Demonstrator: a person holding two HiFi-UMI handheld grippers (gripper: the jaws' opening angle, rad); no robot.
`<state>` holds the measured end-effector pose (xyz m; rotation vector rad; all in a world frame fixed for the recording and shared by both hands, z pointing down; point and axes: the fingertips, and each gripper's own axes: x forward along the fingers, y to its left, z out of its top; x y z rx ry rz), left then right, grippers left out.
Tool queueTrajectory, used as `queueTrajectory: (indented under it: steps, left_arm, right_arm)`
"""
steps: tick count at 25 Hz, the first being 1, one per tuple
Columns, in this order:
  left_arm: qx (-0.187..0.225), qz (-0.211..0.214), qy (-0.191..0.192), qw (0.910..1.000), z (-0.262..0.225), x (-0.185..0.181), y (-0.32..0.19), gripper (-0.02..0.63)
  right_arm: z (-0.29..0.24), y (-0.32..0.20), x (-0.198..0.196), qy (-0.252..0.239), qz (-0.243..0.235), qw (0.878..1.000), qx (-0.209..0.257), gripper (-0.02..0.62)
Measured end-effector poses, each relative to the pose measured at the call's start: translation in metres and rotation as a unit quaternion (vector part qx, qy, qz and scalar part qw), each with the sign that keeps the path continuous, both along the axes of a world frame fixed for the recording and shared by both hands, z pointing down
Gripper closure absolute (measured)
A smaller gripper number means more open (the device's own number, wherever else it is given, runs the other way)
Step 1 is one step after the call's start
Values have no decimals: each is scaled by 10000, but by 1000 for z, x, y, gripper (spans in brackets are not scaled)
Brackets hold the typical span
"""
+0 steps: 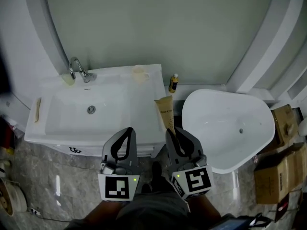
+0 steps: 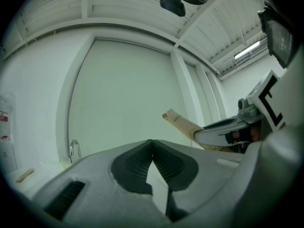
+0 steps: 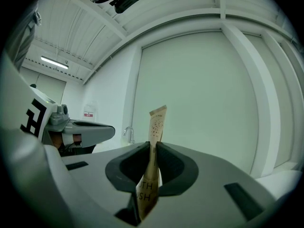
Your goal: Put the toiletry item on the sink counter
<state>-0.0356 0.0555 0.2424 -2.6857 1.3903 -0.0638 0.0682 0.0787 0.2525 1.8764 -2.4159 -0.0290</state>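
sink bench (image 1: pixel 144 114): white, smooth, high gloss, ceramic in look. tap (image 1: pixel 76 71): bright polished metal. tube (image 3: pixel 156 122): tan, matt, paper-like skin, dark print, flat crimped end. left tongs (image 2: pixel 152 142) and right tongs (image 3: pixel 153 147): grey matt plastic shells, faintly grainy. pads (image 2: pixel 133 167): black, finely ribbed, rubbery in look. bathtub (image 1: pixel 225 123): white, smooth, glossy, light glints on the rim. floor (image 1: pixel 57 176): grey veined tile, polished, showing reflections. boxes (image 1: pixel 268 181): brown matt cardboard, edges worn. wall panels (image 1: pixel 158 28): pale, smooth, matt.
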Motion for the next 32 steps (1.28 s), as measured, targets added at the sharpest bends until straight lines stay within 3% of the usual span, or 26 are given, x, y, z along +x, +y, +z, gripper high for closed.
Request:
queueTrajectory:
  steps: [11, 19, 26, 32]
  left_arm:
    - [-375, -322, -291, 9984, 27, 22, -72, 595]
    - [-193, -869, -352, 9954, 7, 31, -123, 595]
    - [-156, -1301, -346, 9908, -1, 20, -150, 595]
    - [-374, -1396, -262, 9892, 14, 13, -169, 595]
  right_arm:
    - [26, -79, 24, -187, -373, 9985, -360, 548]
    - [11, -144, 35, -264, -908, 9952, -232, 548]
    - [2, -178, 22, -217, -1338, 9906, -196, 548]
    - [16, -201, 15, -145, -1424, 9890, -383, 548]
